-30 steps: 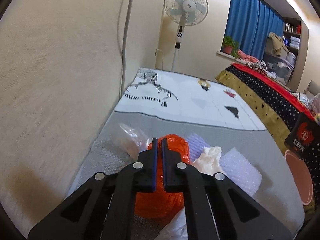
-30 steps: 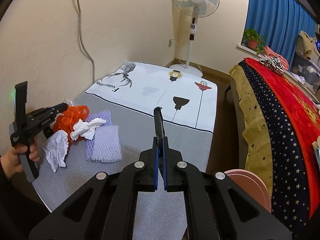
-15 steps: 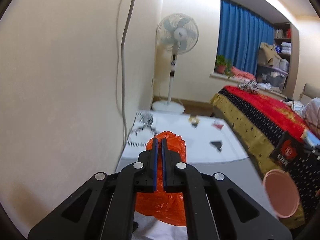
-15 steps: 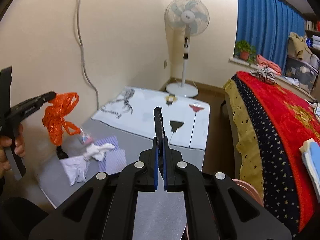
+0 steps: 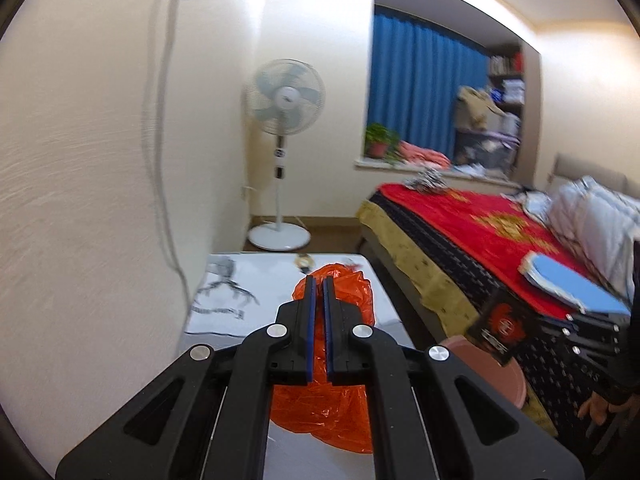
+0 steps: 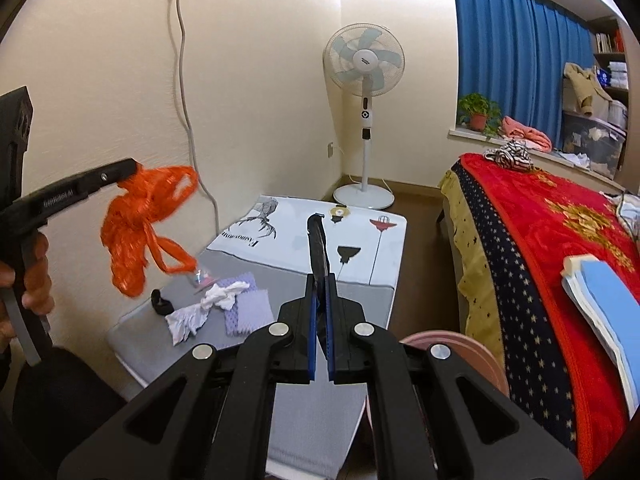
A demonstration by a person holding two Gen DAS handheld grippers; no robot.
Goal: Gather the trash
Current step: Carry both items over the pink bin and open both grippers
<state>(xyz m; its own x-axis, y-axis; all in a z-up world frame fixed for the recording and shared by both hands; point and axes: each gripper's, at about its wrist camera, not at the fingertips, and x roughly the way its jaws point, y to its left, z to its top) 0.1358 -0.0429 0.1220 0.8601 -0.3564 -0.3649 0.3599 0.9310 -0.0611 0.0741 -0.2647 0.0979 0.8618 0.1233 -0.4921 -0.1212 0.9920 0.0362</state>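
Note:
My left gripper [image 5: 316, 280] is shut on an orange plastic bag [image 5: 344, 412], which hangs below its fingers. The right wrist view shows that left gripper [image 6: 130, 169] at the left, held in a hand, with the orange bag [image 6: 134, 232] dangling well above the table. My right gripper [image 6: 320, 280] is shut on a thin black strip [image 6: 317, 242] that sticks up past its tips. On the grey table [image 6: 312, 420] lie crumpled white tissue [image 6: 212, 302], purple foam netting [image 6: 248, 310], a small black piece [image 6: 160, 303] and a small clear wrapper [image 6: 202, 279].
A pink round bin [image 6: 476, 356] stands between the table and the bed with the red blanket [image 6: 552, 240]. A standing fan [image 6: 364, 64] is in the corner. A cable [image 6: 188, 112] runs down the wall from a socket. A blue-covered pad [image 6: 608, 304] lies on the bed.
The left gripper has lifted the orange bag off the table and high into the air. The right gripper has also risen and drawn back, still gripping the black strip.

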